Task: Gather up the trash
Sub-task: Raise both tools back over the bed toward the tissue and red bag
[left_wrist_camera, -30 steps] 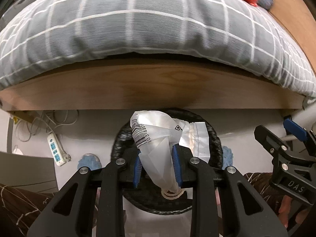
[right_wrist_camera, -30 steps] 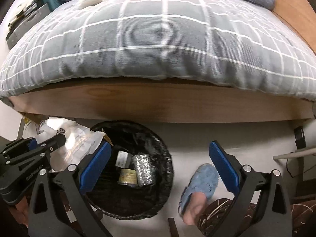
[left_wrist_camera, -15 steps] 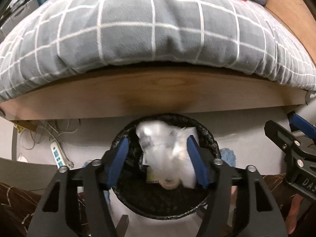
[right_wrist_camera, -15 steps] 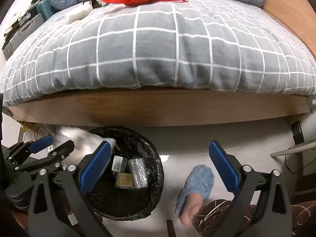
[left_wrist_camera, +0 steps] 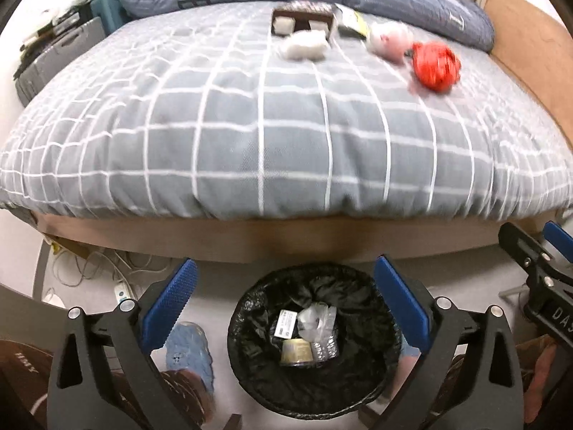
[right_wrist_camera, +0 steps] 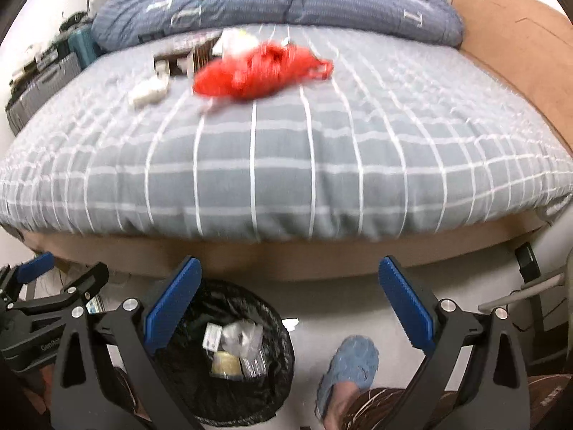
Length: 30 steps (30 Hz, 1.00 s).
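Black plastic lined the round waste bin [left_wrist_camera: 315,344] on the floor in the left wrist view, and it sat between the blue-padded jaws of the left gripper [left_wrist_camera: 286,308], which stood wide apart and held nothing. Inside the bin lay a crumpled clear plastic wrapper [left_wrist_camera: 317,320], a small white labelled packet [left_wrist_camera: 285,324] and a yellowish roll [left_wrist_camera: 296,351]. Beyond it rose the bed with its grey, white-checked quilt [left_wrist_camera: 272,129]; a crumpled red plastic bag [left_wrist_camera: 435,66], a pale pink wad [left_wrist_camera: 388,37] and a white tissue clump [left_wrist_camera: 304,46] rested on top, well apart from the bin. A light blue slipper [left_wrist_camera: 188,349] showed beside the bin.

From the right wrist view, the right gripper [right_wrist_camera: 292,313] also had its jaws spread wide and empty. The lined bin [right_wrist_camera: 229,354] sat low and left, partly behind the left finger, with the wrapper [right_wrist_camera: 240,337] among its contents. The red bag [right_wrist_camera: 261,71] lay blurred on the quilt [right_wrist_camera: 286,165]. The left gripper [right_wrist_camera: 53,283] appeared at the left edge.
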Available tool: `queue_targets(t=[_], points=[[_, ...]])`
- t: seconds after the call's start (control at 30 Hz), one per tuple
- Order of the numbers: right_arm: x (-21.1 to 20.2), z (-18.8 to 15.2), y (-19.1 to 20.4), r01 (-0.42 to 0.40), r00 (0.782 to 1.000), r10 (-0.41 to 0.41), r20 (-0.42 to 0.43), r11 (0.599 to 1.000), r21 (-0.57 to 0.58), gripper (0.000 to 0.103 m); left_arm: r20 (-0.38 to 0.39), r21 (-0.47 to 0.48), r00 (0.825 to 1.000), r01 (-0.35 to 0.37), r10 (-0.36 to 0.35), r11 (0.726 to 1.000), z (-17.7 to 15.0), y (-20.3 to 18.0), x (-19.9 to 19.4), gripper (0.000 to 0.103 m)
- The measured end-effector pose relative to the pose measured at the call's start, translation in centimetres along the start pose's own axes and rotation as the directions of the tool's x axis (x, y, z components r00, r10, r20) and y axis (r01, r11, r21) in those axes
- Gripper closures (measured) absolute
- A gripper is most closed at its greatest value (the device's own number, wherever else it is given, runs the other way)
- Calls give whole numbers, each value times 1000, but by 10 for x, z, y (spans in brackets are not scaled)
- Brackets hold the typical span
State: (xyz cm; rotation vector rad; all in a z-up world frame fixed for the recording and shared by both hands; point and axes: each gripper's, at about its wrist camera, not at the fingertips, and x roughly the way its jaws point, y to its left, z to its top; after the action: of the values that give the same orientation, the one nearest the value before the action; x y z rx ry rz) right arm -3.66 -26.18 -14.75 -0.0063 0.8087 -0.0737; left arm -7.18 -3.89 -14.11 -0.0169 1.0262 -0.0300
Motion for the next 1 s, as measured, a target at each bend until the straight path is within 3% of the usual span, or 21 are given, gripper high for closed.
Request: queue_targets(t=[0.4, 1.0], points=[[-29, 45, 7, -24, 989, 31, 142, 998, -52, 8, 107, -3, 994, 29, -29, 1000, 46, 7, -36, 6], [9, 112, 8, -46, 984, 57, 168, 997, -69, 8, 143, 11, 989, 25, -27, 1000, 128, 12, -6, 6]])
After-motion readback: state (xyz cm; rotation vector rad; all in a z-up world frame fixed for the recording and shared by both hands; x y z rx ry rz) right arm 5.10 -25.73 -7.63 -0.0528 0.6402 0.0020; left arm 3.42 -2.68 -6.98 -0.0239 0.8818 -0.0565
